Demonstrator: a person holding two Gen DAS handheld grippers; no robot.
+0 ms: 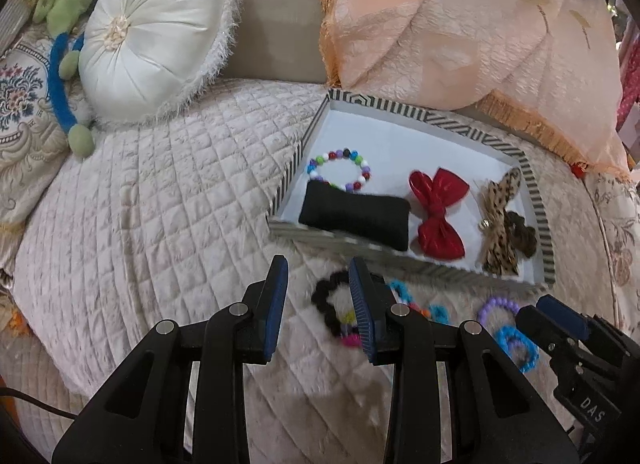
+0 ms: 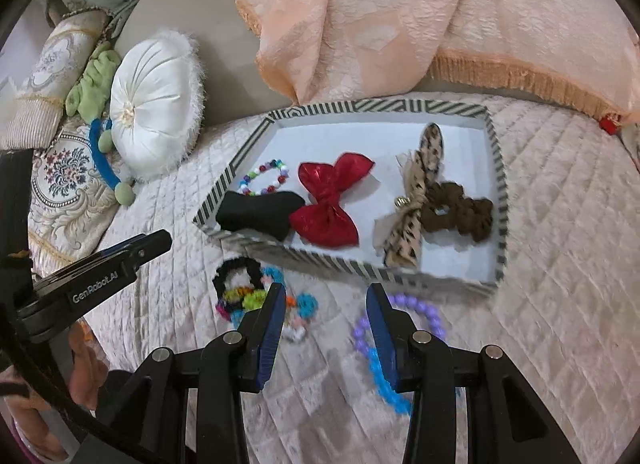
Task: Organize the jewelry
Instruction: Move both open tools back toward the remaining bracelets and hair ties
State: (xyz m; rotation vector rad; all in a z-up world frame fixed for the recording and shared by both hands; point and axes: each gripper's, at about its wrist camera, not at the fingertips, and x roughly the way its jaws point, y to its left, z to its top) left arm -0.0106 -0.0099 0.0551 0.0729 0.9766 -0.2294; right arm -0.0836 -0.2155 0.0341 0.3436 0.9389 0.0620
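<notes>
Partly done, judging by the layout: inside the striped tray (image 2: 498, 168) already a multicoloured bead bracelet (image 2: 264, 178), a black cushion (image 2: 256, 216), a red bow (image 2: 330, 204), a leopard-print bow (image 2: 416, 216) and a brown scrunchie (image 2: 460, 214). Still out on the quilted bed (image 2: 560, 264), just before the tray: a black scrunchie (image 2: 234, 270), a purple bead bracelet (image 2: 424, 310), a blue bead bracelet (image 2: 380, 380) and smaller bright pieces. Left gripper (image 1: 318, 306) and right gripper (image 2: 326, 328) both above these, jaws partly apart, empty.

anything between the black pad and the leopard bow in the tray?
Yes: the red bow lies between the black pad and the leopard bow on the tray floor. Both wrist views show it.
</notes>
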